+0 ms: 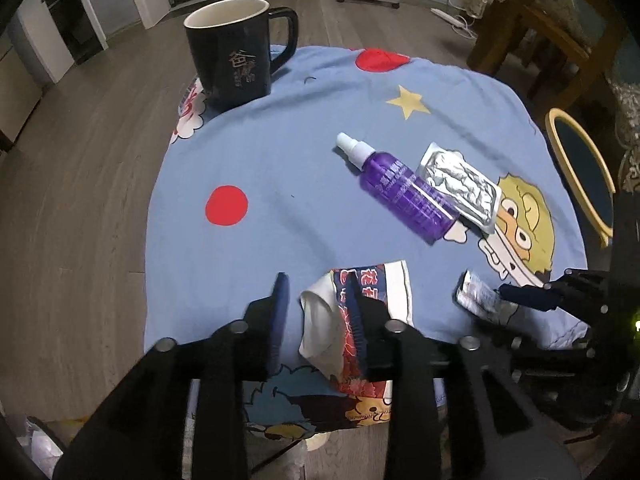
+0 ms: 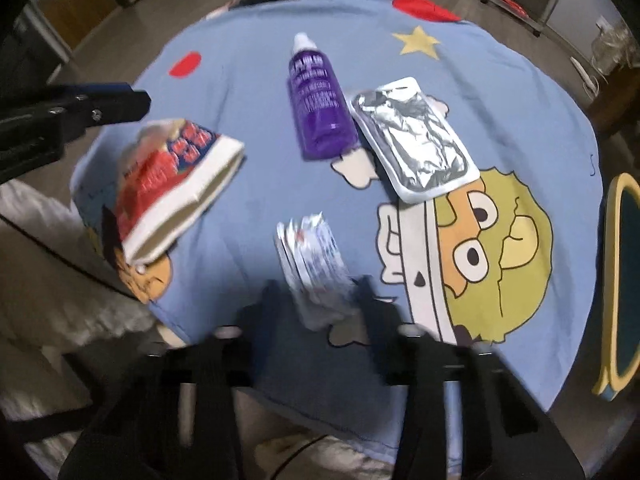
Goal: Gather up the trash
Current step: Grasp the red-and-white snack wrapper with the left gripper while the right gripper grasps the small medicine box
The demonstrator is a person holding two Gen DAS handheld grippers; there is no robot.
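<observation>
The round bench point(image 1: 280, 168), draped in a light-blue cartoon-print cloth with red dots and a yellow star, fills both views. At its far edge stands an upright dark-navy ceramic mug point(image 1: 232, 52) with a cream interior, well apart from everything else.

Near the middle of the bench a translucent purple plastic spray bottle point(image 1: 400, 188) with a white cap lies on its side. A crumpled silver foil blister tray point(image 1: 460, 184) lies flat, touching the bottle's side.

At the near edge lies an open white paper snack bag point(image 1: 360, 320) printed in red and blue. The left gripper point(image 1: 316, 316) hangs over it with its blue-padded fingers point(image 1: 280, 312) spread; the bag lies between them, with one finger over its printed face and the other clear of it. Nothing is grasped.

The smallest piece of trash, a crinkled silver sachet point(image 2: 316, 268) with faint print, lies on the bench between the snack bag and the cartoon face. The right gripper point(image 2: 316, 304) is released, its fingers apart on either side of the sachet's near end; this view is blurred, so contact cannot be judged.
</observation>
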